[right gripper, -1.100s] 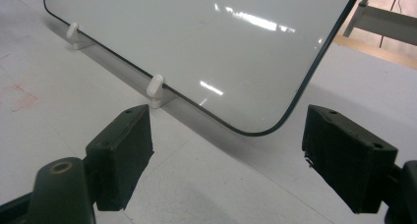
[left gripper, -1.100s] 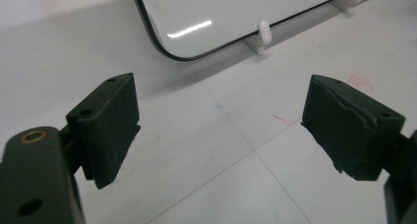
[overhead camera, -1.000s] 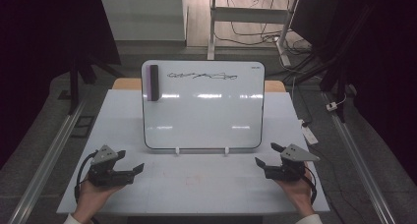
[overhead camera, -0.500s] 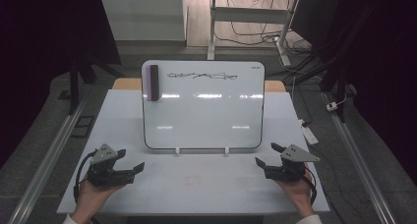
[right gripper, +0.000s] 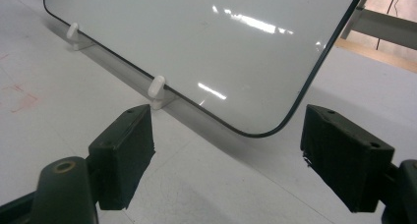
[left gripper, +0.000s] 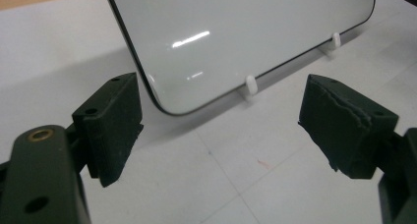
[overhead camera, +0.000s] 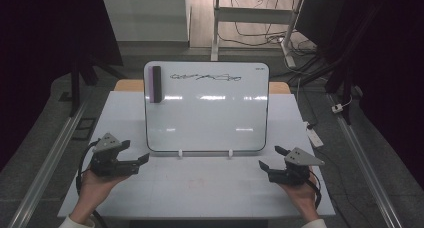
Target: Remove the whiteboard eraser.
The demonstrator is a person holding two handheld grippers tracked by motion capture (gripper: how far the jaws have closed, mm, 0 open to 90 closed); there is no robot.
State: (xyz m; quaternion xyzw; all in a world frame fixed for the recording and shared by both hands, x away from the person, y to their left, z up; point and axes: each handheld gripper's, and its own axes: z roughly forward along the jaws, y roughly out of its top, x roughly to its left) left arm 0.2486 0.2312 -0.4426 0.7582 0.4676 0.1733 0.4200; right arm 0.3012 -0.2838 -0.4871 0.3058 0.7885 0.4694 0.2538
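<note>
A whiteboard (overhead camera: 206,108) stands upright on two small white feet in the middle of the white table (overhead camera: 200,188). A black scribble (overhead camera: 205,77) runs along its top. A black and purple eraser (overhead camera: 155,84) clings to its top left corner. My left gripper (overhead camera: 135,152) rests open in a hand near the board's lower left corner, apart from it. My right gripper (overhead camera: 271,158) is held open near the lower right corner. In the left gripper view the open gripper (left gripper: 219,111) faces the board's (left gripper: 236,32) bottom edge. In the right gripper view the gripper (right gripper: 226,121) stands open before the board (right gripper: 196,42).
The board's clip feet (left gripper: 251,84) (right gripper: 158,89) stand on the table just ahead of the jaws. A faint red stain (overhead camera: 197,182) marks the table front. A white power strip (overhead camera: 315,135) lies off the table's right edge, and metal rails (overhead camera: 55,153) run along the floor.
</note>
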